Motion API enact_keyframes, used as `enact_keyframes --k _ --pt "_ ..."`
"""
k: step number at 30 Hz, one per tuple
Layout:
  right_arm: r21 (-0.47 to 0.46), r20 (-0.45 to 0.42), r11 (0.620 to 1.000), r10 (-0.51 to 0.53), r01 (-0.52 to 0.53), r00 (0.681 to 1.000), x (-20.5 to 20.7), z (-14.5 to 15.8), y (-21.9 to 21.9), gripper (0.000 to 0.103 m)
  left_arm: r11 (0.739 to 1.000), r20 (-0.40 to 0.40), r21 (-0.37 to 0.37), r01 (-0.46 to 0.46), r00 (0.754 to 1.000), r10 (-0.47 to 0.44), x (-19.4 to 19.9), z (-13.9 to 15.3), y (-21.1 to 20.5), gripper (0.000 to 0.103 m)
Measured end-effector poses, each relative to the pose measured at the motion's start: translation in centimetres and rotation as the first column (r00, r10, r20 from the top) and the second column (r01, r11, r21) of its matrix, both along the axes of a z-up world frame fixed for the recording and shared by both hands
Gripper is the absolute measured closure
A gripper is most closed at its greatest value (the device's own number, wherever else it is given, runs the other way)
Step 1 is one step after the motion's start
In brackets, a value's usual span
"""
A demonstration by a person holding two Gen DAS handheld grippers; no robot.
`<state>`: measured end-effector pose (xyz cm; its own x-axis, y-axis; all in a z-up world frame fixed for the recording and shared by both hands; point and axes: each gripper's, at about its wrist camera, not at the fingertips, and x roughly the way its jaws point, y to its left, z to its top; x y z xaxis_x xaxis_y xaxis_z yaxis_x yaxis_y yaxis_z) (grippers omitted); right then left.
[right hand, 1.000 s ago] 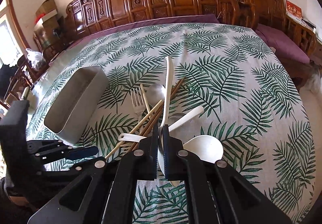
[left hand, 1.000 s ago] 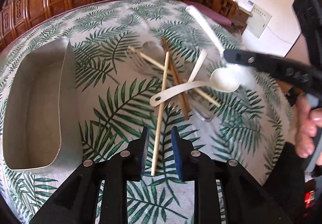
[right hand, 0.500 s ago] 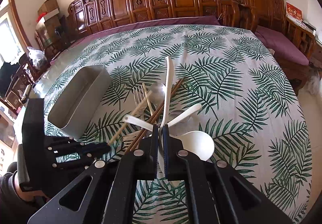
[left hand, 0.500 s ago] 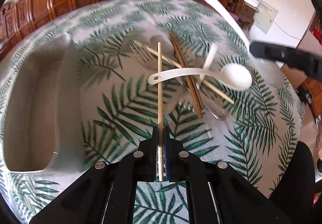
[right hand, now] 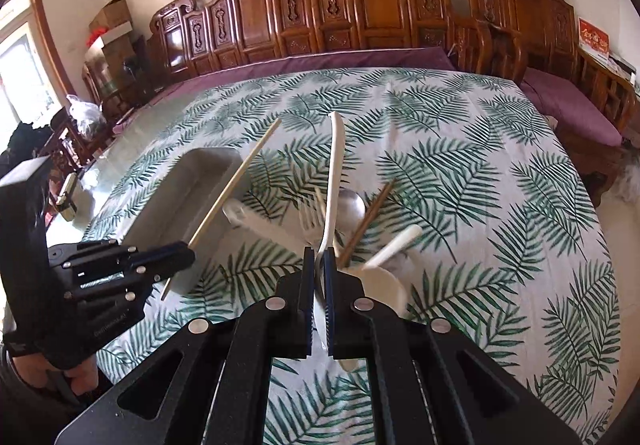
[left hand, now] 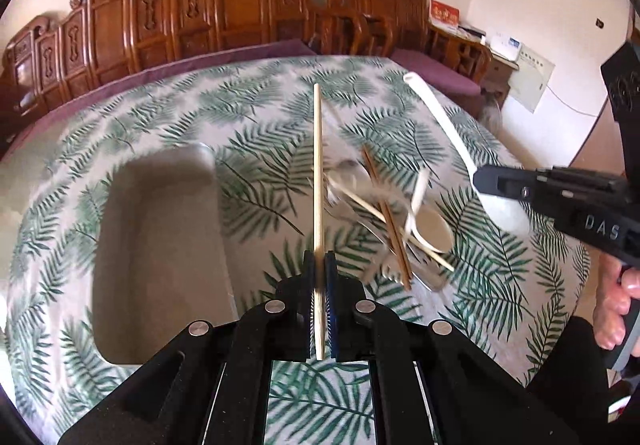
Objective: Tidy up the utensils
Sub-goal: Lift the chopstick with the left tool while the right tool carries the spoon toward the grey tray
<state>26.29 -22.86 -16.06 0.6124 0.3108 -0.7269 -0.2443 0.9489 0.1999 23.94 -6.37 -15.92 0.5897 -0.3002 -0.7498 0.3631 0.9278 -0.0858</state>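
Left tongs [left hand: 319, 299] pinched tight on one pale bamboo chopstick [left hand: 317, 173], which lifts clear of the palm-leaf-print bench [left hand: 256, 133] and points away over it. Right tongs [right hand: 319, 299] clamped on one long white plastic ladle [right hand: 334, 181], gripped near its bowl, handle rising up and away. One grey oblong metal tray [left hand: 160, 253] sits on the bench, left of the held chopstick in the left wrist view. To the right of that tray lies the leftover pile: one more pale chopstick [left hand: 384, 215], two dark brown chopsticks [left hand: 386, 217] lying together, one white soup spoon [left hand: 430, 225], one silver metal fork [right hand: 310, 219], and one silver metal spoon [right hand: 352, 203]. A second white spoon [right hand: 264, 225] shows just beside the tray in the right wrist view. The blurred pile may hide more metal pieces; I cannot tell.
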Motion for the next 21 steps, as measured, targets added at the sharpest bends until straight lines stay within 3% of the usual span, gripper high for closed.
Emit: enact_keyframes --k 11,21 --pt "0.044 0.02 0.998 0.045 -0.046 0.999 0.0 1.4 2.2 0.097 0.998 0.03 -0.019 -0.054 0.998 0.054 0.9 3.1 2.2 0.099" --pt "0.087 0.031 0.989 0.114 -0.116 0.993 0.8 1.8 6.5 0.097 0.992 -0.026 0.009 -0.128 0.991 0.128 1.1 1.3 7.5 0.099"
